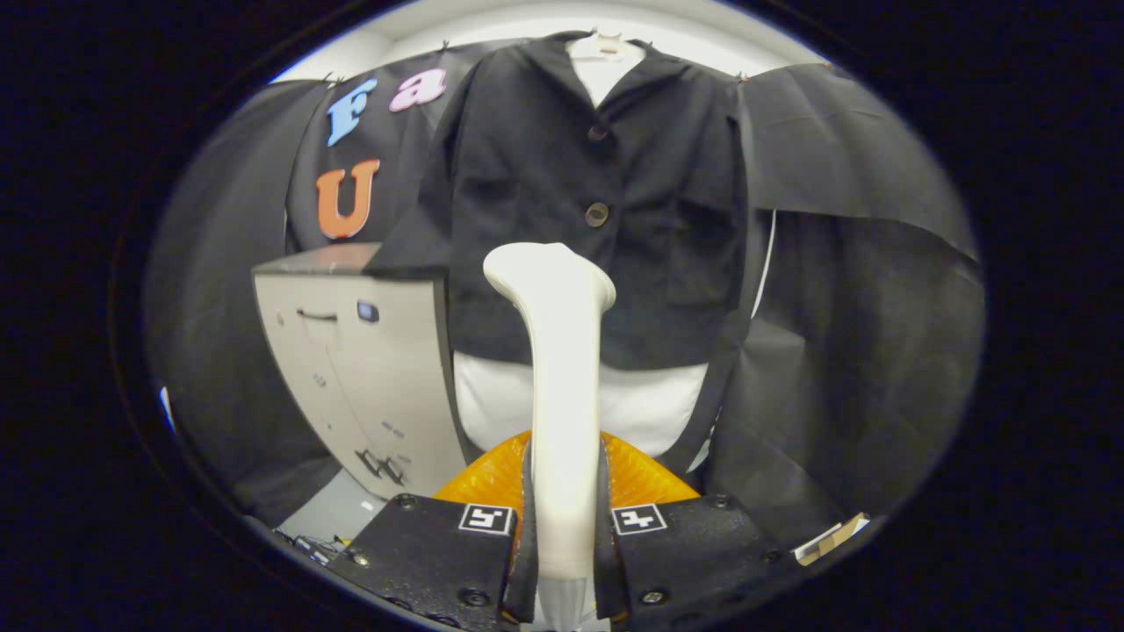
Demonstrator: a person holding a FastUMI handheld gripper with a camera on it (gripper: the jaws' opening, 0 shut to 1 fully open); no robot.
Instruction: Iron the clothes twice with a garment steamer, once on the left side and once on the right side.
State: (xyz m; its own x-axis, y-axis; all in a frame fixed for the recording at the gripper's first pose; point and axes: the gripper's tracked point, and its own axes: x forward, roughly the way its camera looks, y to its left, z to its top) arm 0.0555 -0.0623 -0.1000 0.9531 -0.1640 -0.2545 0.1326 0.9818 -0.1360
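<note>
A grey cabinet (373,369) is being seen to the left, standing against the dark cloth wall (843,351). A slot handle (316,314) and a small dark badge (368,311) are being shown on its front, near the top, and a dark latch (379,465) is being shown lower down. A strip of pale floor (338,513) is being glimpsed below the cabinet. A white wall (492,22) is being seen above the cloth.

No legible text, small labels on the cabinet (369,369) (too blurred to read)
</note>
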